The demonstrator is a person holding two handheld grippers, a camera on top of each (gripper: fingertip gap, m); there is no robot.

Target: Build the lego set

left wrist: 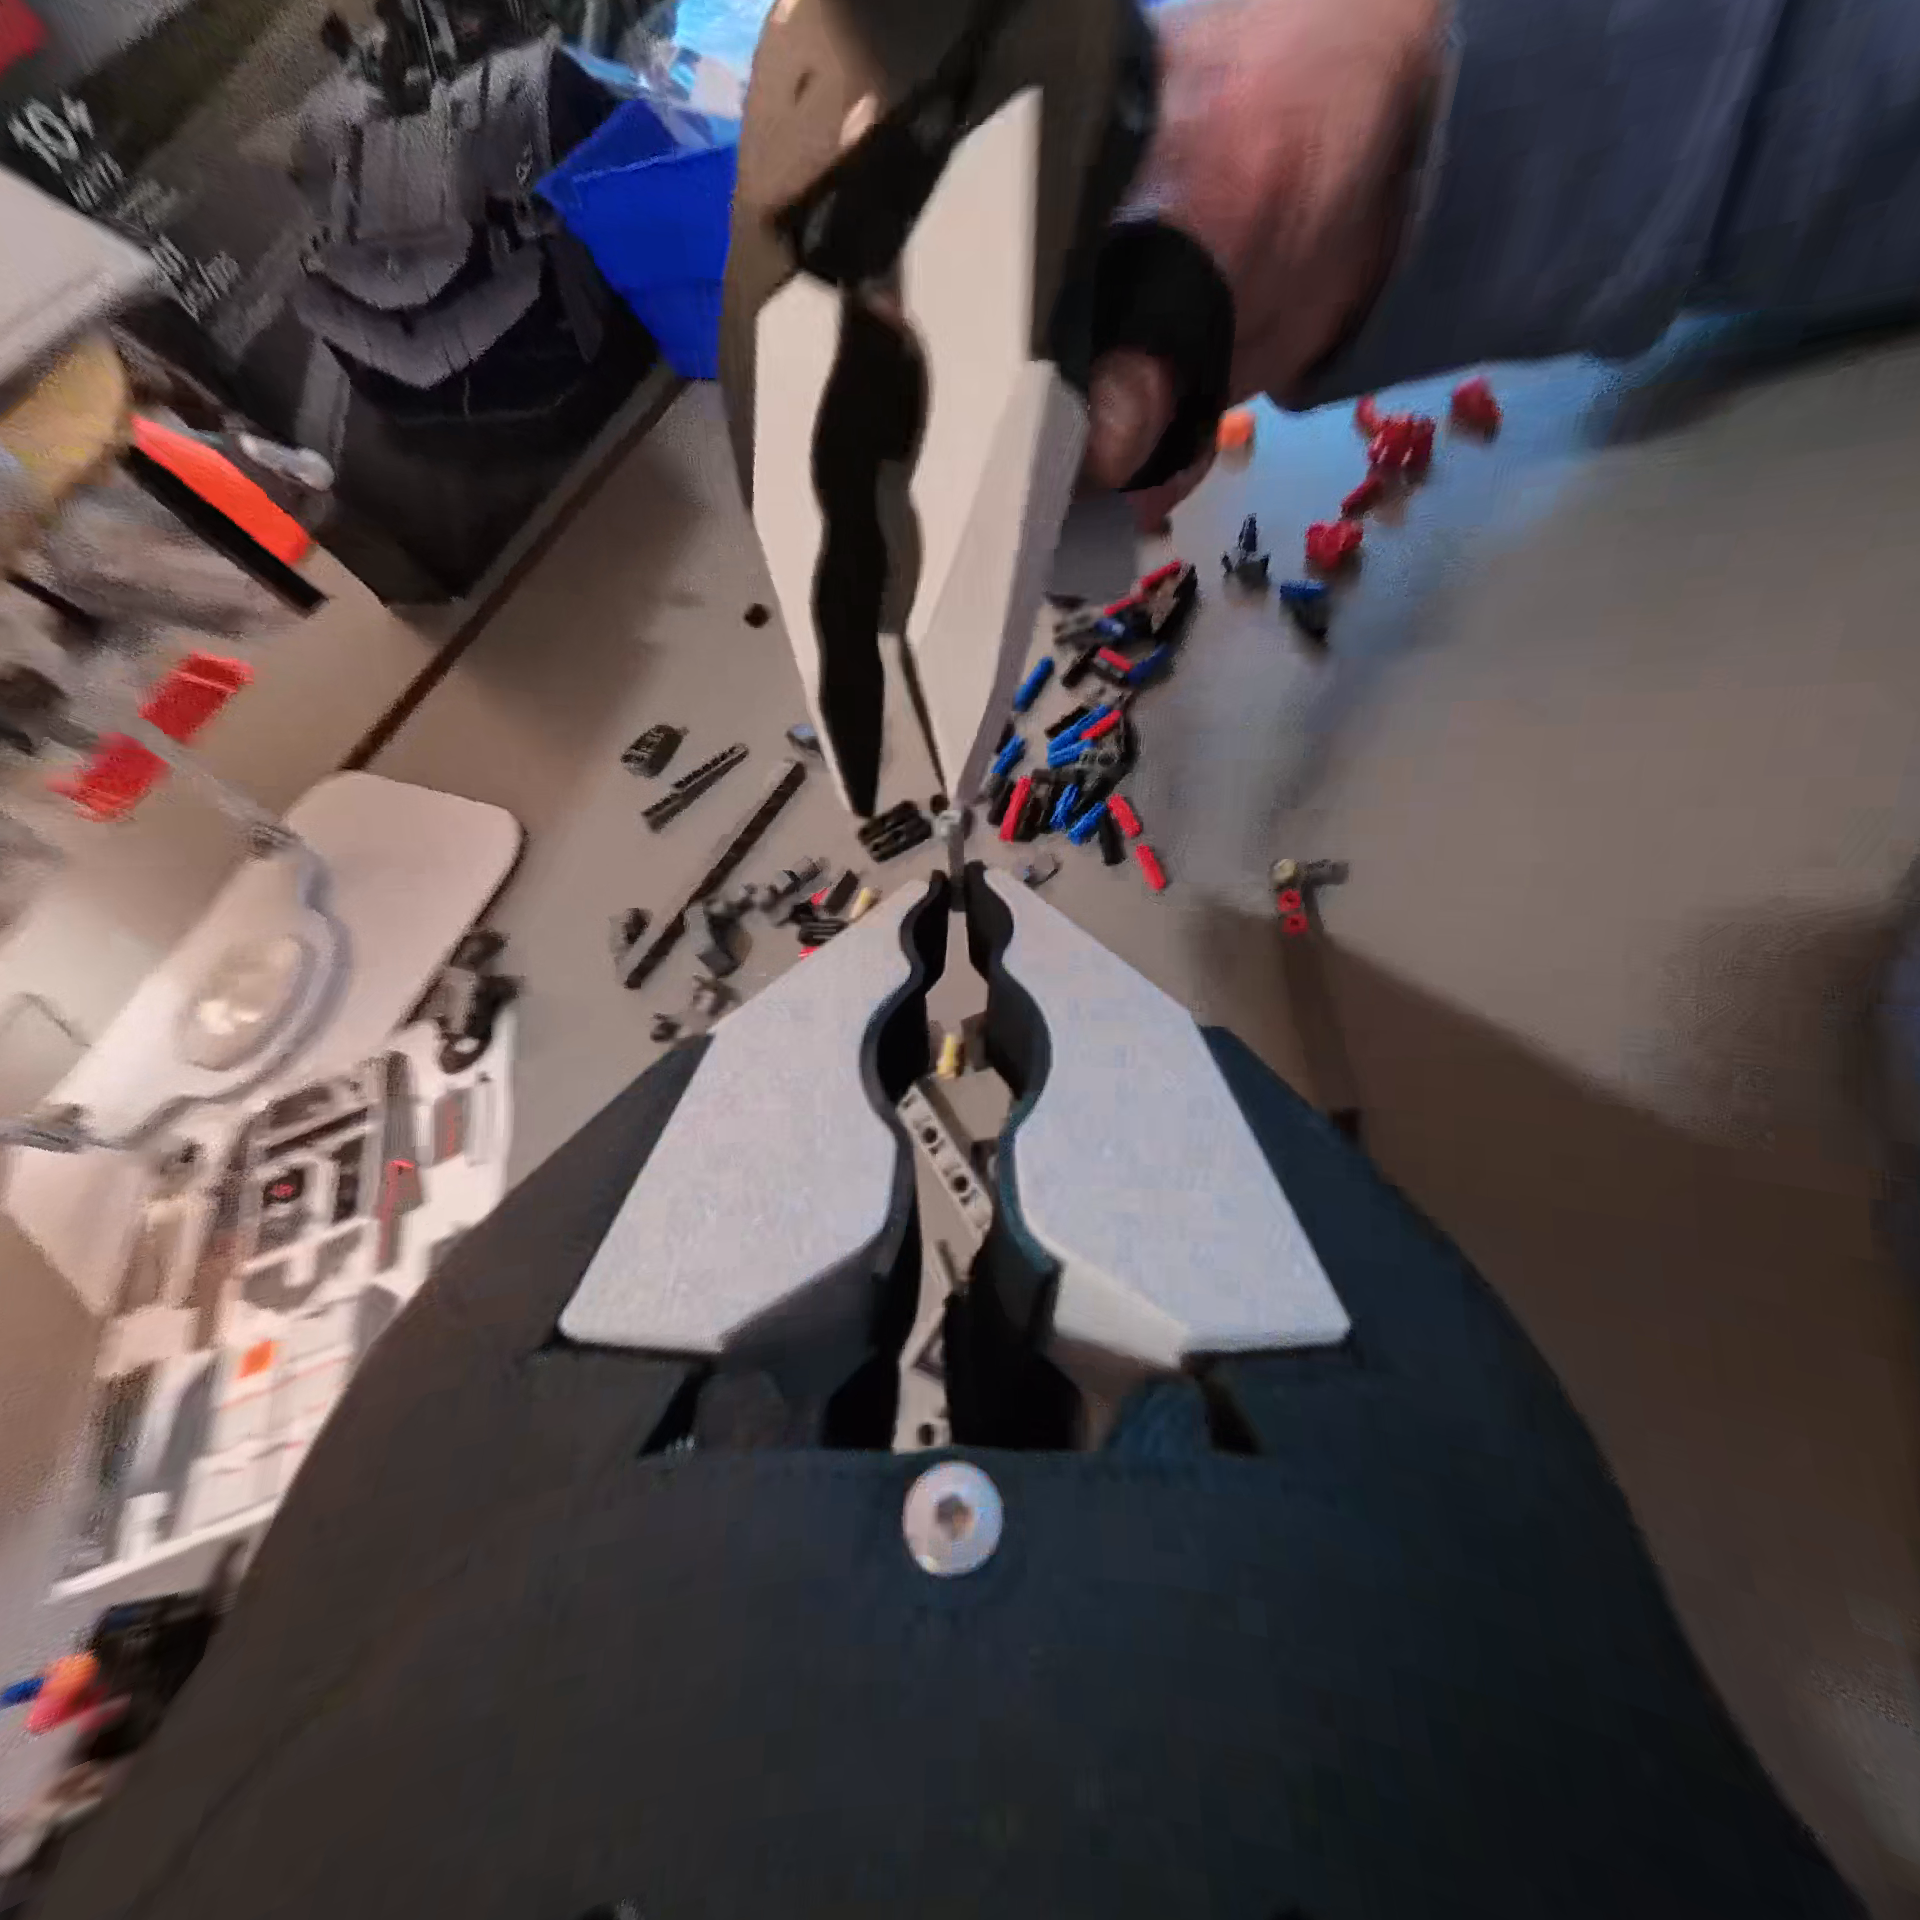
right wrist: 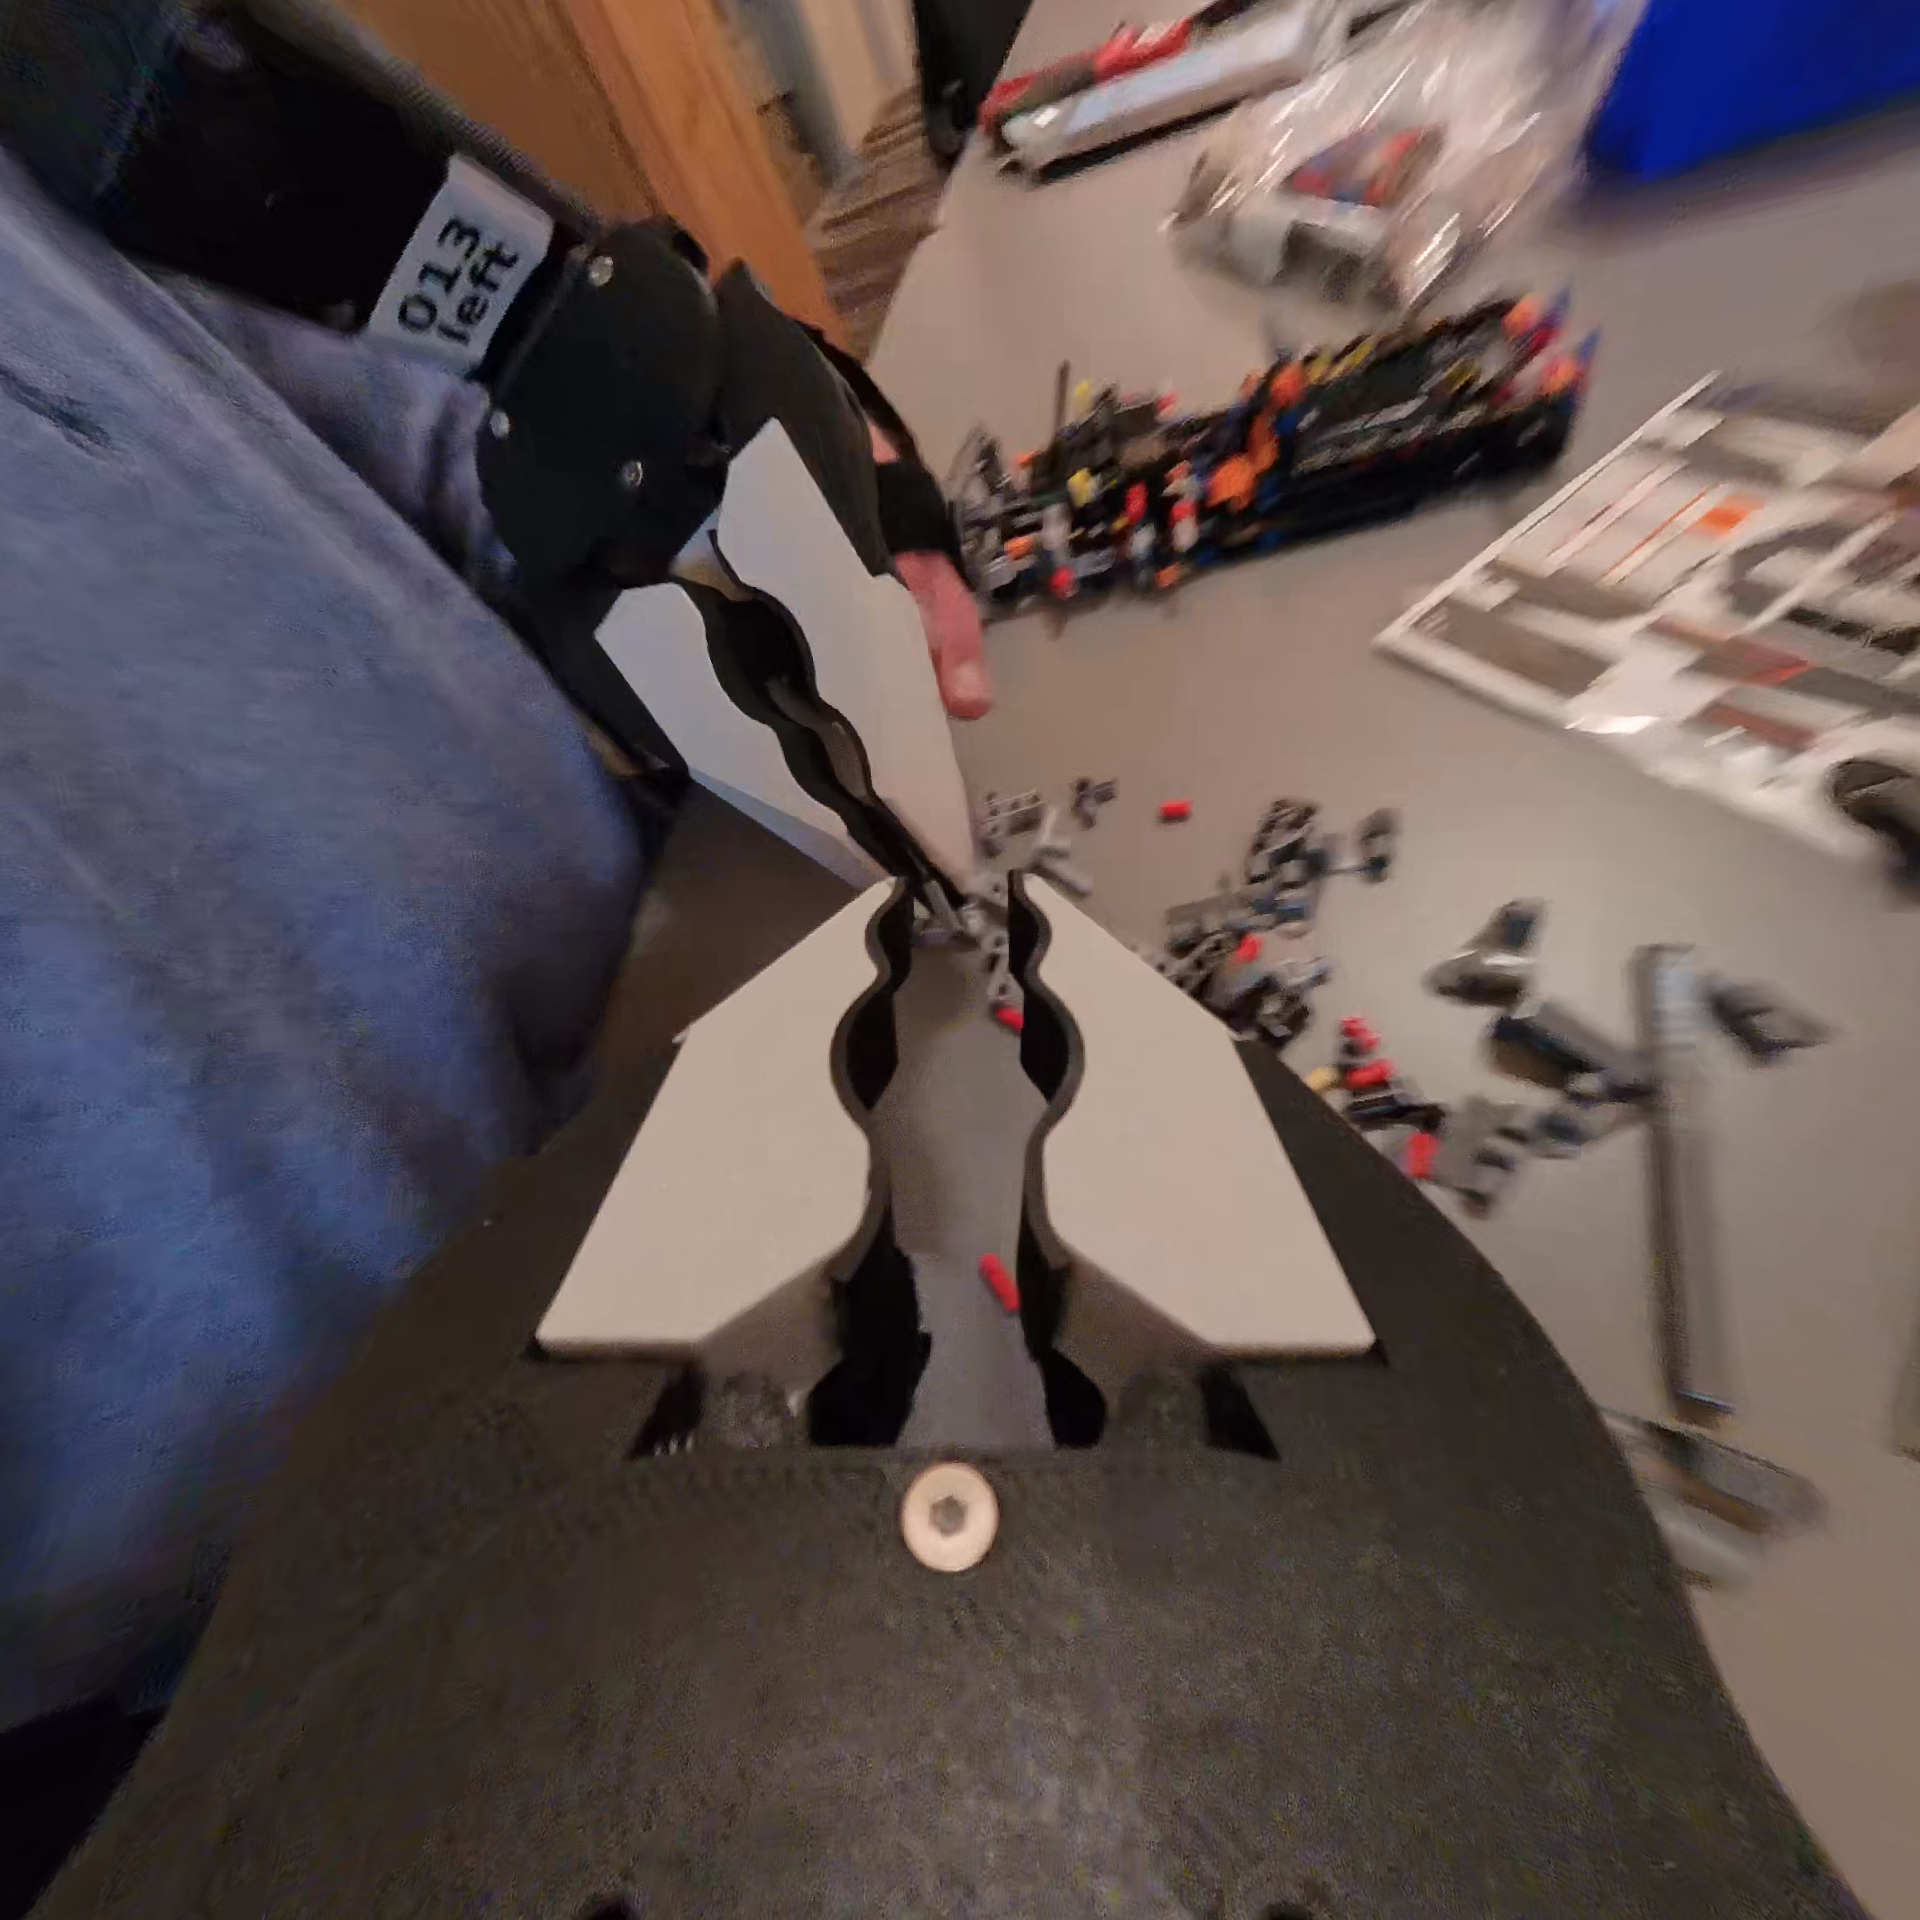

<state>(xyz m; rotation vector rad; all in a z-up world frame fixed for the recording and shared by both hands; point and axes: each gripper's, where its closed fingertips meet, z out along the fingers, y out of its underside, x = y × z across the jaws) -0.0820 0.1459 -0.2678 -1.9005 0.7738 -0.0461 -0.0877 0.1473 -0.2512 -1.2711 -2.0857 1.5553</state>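
Two tools meeting tip to tip above desk: left tool pinching one thin grey pin, right tool spread.

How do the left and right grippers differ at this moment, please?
The left gripper is shut on a thin grey rod; the right gripper is open and clamps nothing. The left gripper presents the rod's end, while the right gripper's tips seem to straddle it. Both have pale grey fingers with wavy black inner edges, and they meet tip to tip above the loose pieces on the table.
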